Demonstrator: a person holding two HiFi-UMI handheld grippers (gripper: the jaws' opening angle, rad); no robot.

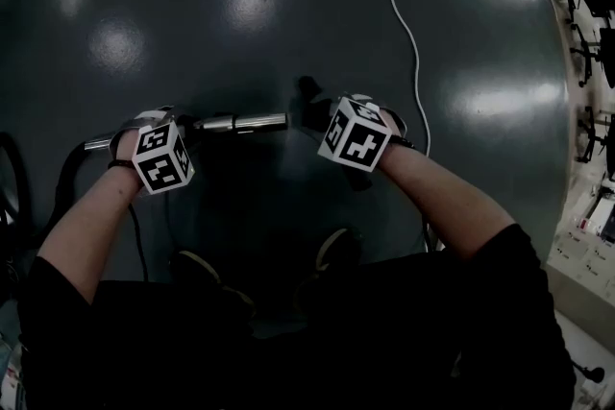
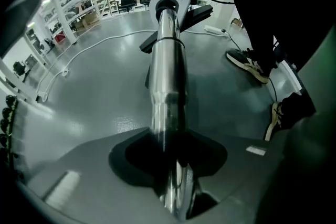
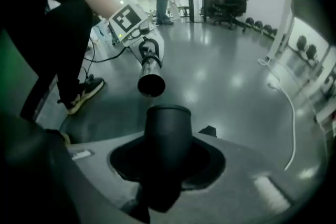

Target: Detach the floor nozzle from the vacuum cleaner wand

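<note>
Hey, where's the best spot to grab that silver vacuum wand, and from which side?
Grip the wand on its plain round shaft, behind the open end, coming from above with jaws across it. It lies roughly level and the tube is narrow and even there, much as the left gripper holds it.

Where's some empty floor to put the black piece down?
For the nozzle neck, the wide bare floor beyond the wand, left of the white cable, is free. It is crowded near the shoes and by the racks on the right.
</note>
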